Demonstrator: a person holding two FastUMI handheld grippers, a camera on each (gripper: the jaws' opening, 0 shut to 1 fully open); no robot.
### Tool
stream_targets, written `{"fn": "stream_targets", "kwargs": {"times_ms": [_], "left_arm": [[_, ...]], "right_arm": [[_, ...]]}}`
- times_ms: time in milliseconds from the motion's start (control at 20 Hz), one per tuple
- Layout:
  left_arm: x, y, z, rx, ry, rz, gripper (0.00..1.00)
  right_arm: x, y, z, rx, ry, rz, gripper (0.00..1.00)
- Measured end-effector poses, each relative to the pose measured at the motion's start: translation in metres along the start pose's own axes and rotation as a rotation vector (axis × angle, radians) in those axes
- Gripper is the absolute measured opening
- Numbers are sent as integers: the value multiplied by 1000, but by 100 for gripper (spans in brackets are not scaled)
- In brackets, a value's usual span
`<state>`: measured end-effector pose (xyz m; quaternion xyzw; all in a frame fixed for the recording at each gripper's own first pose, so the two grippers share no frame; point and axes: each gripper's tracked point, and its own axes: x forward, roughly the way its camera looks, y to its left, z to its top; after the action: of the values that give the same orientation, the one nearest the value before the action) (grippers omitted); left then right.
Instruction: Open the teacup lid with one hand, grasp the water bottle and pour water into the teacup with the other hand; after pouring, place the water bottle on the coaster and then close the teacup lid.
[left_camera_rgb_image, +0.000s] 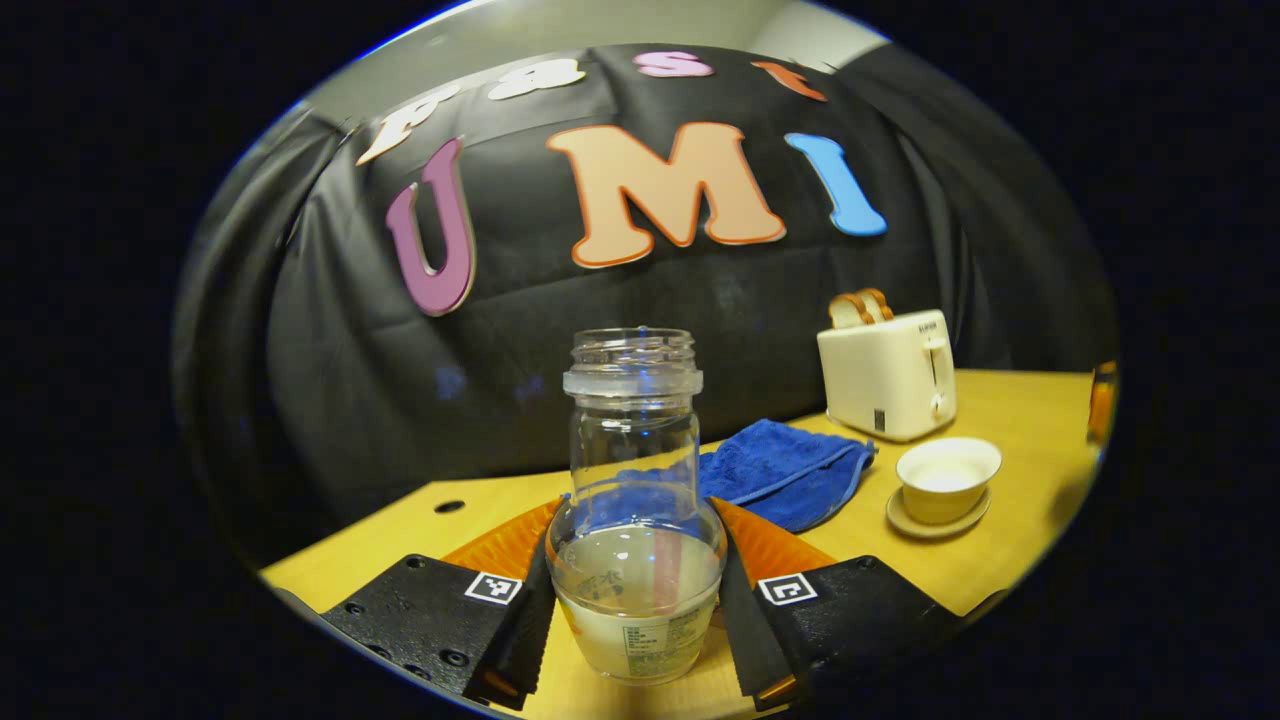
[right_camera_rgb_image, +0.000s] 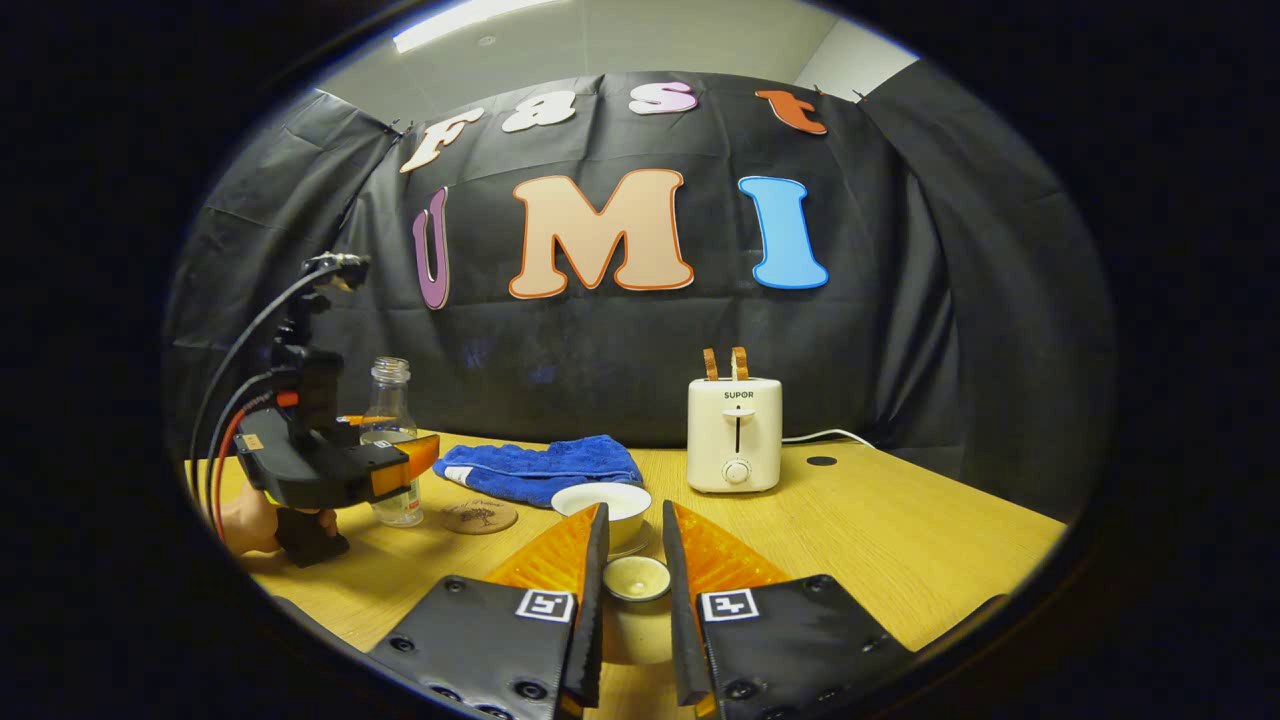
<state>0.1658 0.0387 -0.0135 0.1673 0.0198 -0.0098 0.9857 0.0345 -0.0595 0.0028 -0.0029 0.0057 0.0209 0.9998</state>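
Your left gripper (left_camera_rgb_image: 636, 600) has its fingers clamped on the lower body of the water bottle (left_camera_rgb_image: 636, 500), one pad on each side, and the left gripper view shows you the bottle close up: clear, uncapped, upright on the worktop (left_camera_rgb_image: 1000, 560), with liquid filling only its bottom part and a label near the base. That same view puts the teacup (left_camera_rgb_image: 947, 478) off to your right on its saucer (left_camera_rgb_image: 935, 522), open-topped, just past the blue cloth (left_camera_rgb_image: 785, 470) and in front of the toaster (left_camera_rgb_image: 888, 372). The right gripper view gives you what the left cannot: your hand (right_camera_rgb_image: 250, 522) holding the left gripper (right_camera_rgb_image: 405, 468) at the bottle (right_camera_rgb_image: 390, 440), and the round coaster (right_camera_rgb_image: 480, 516) lying just beside the bottle on the worktop (right_camera_rgb_image: 880, 530). It also shows your right gripper (right_camera_rgb_image: 634, 585) with its fingers closed on the teacup lid (right_camera_rgb_image: 636, 578), held just in front of the open teacup (right_camera_rgb_image: 605, 504).
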Motion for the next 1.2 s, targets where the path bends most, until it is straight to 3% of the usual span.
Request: {"fn": "stream_targets", "kwargs": {"times_ms": [350,450,500,550,650,750,1200], "left_arm": [[18,-40,10,502,2,-92,70],[25,-58,16,641,-16,-133,70],[27,-68,15,698,-13,-158,70],[29,-75,13,751,-5,-188,70],[35,-85,10,855,21,-234,70],[38,-88,10,949,38,-262,69],[39,-87,10,1266,94,-328,71]], "right_arm": [[-8,-18,0,-1,3,-25,34],[-11,-28,2,-3,-6,-58,31],[-8,-32,0,-2,1,-67,23],[-9,-30,-2,-2,2,-60,24],[-11,-33,1,-3,1,-63,24],[-9,-36,0,-4,-1,-60,18],[-13,-45,2,-3,-7,-79,21]]}}
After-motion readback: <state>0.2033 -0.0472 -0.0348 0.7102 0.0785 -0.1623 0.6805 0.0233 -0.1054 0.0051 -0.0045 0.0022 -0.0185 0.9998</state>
